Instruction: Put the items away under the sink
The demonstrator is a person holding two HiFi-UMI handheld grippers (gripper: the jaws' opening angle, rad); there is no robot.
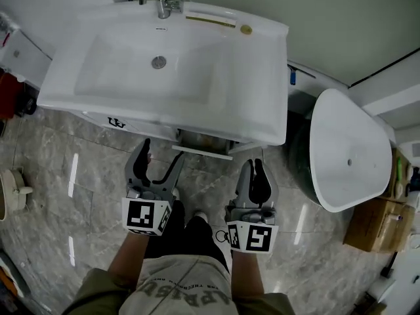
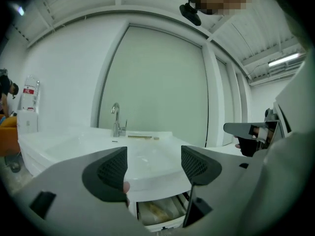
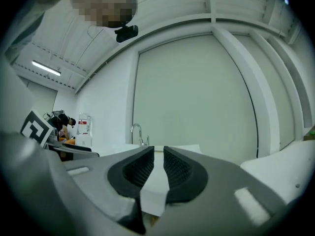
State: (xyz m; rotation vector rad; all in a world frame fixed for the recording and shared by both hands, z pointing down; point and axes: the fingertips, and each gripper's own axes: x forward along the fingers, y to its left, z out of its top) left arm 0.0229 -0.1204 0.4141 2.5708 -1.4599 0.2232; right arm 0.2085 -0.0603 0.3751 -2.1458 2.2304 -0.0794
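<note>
Jaws of left gripper [image 2: 153, 166] gape above the stowed items [image 2: 155, 211].

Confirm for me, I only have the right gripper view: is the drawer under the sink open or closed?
Observer: Open. The head view shows the drawer sticking out from under the sink.
Operator: Anything in it?
Observer: Yes. The left gripper view shows pale packets lying inside. I can't tell what they are.
Operator: Left side carrying anything?
Observer: No. The left hand-held gripper has its jaws wide apart with nothing between them.
</note>
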